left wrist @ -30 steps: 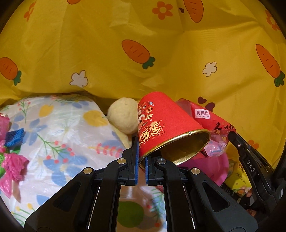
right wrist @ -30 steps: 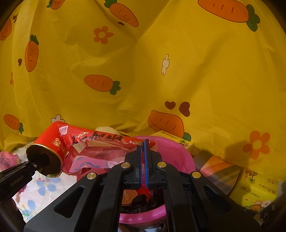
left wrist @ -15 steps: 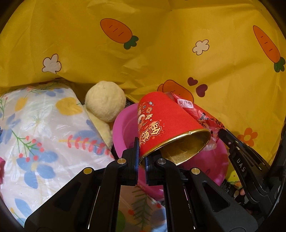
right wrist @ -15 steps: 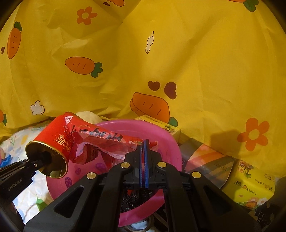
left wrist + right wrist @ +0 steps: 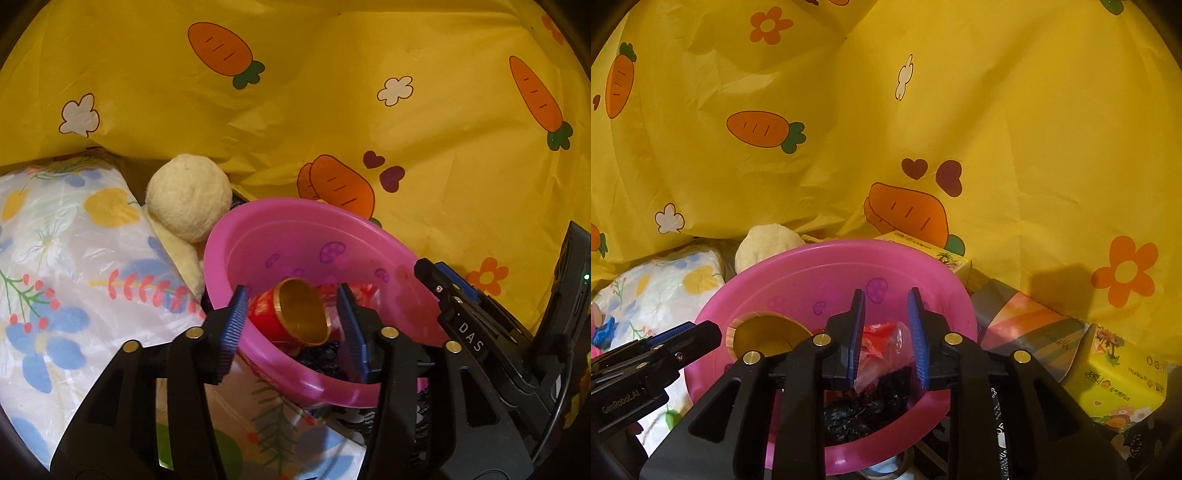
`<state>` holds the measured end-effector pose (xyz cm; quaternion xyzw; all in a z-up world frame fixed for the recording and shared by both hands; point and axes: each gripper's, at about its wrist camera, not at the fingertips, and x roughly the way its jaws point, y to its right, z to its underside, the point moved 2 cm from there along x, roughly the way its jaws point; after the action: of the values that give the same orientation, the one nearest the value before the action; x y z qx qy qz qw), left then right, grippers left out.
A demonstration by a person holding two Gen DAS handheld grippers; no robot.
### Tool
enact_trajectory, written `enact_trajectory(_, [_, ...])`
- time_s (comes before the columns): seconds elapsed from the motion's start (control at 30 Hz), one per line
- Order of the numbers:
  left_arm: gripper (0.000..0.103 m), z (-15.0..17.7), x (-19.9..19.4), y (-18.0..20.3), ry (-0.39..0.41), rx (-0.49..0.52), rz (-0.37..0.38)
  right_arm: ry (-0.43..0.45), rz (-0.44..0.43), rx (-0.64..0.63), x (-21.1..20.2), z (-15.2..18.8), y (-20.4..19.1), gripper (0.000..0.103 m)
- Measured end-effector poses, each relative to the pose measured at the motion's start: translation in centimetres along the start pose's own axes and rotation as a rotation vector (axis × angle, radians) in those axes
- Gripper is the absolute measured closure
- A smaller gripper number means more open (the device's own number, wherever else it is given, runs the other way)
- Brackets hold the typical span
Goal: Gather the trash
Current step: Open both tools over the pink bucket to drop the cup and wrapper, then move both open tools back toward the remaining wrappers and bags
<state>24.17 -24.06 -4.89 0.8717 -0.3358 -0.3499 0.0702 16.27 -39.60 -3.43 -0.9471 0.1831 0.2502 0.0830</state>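
A pink plastic basin (image 5: 258, 236) stands in front of me; it also shows in the right wrist view (image 5: 798, 273). A red paper cup with a gold inside (image 5: 295, 314) lies on its side in the basin, seen too in the right wrist view (image 5: 764, 334). A red snack wrapper (image 5: 886, 339) lies in the basin on black crumpled trash (image 5: 864, 406). My left gripper (image 5: 293, 328) is open above the cup. My right gripper (image 5: 886, 336) is open above the wrapper.
A cream plush ball (image 5: 188, 199) sits left of the basin. A floral plastic sheet (image 5: 74, 266) covers the left side. Yellow carrot-print cloth (image 5: 923, 110) hangs behind. Yellow tissue boxes (image 5: 1123, 380) and a striped pack (image 5: 1034, 328) lie to the right.
Both grippers have opened. The cup has dropped from the left gripper and the wrapper from the right gripper into the pink basin.
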Motion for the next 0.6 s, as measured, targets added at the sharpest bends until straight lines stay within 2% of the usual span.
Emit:
enact_trajectory(0.03, [0.030, -0.1, -0.3, -0.1, 0.011, -0.008, 0.002, 0.004, 0.003, 0.002, -0.1, 0.0, 0.0, 0.067])
enact_trajectory(0.1, [0.025, -0.2, -1.1, -0.5, 0.036, -0.022, -0.003, 0.014, -0.001, 0.010, -0.4, -0.1, 0.1, 0.063])
enact_trajectory(0.2, [0.017, -0.3, -2.2, -1.5, 0.057, -0.053, -0.038, 0.037, -0.009, 0.029, -1.2, -0.1, 0.1, 0.050])
enact_trajectory(0.27, [0.013, -0.1, -3.2, -2.3, 0.072, -0.071, -0.074, 0.054, -0.015, 0.040, -1.8, 0.1, -0.1, 0.032])
enact_trajectory(0.33, [0.012, 0.3, -4.5, -3.1, 0.085, -0.077, -0.131, 0.070, -0.024, 0.049, -2.6, 0.4, -0.3, 0.022])
enact_trajectory(0.43, [0.008, 1.0, -6.8, -4.2, 0.115, -0.078, -0.220, 0.082, -0.040, 0.059, -3.8, 0.9, -1.0, 0.016])
enact_trajectory(0.6, [0.008, 2.6, -11.2, -6.5, 0.150, -0.108, -0.371, 0.103, -0.099, 0.037, -6.2, 1.7, -3.2, 0.015])
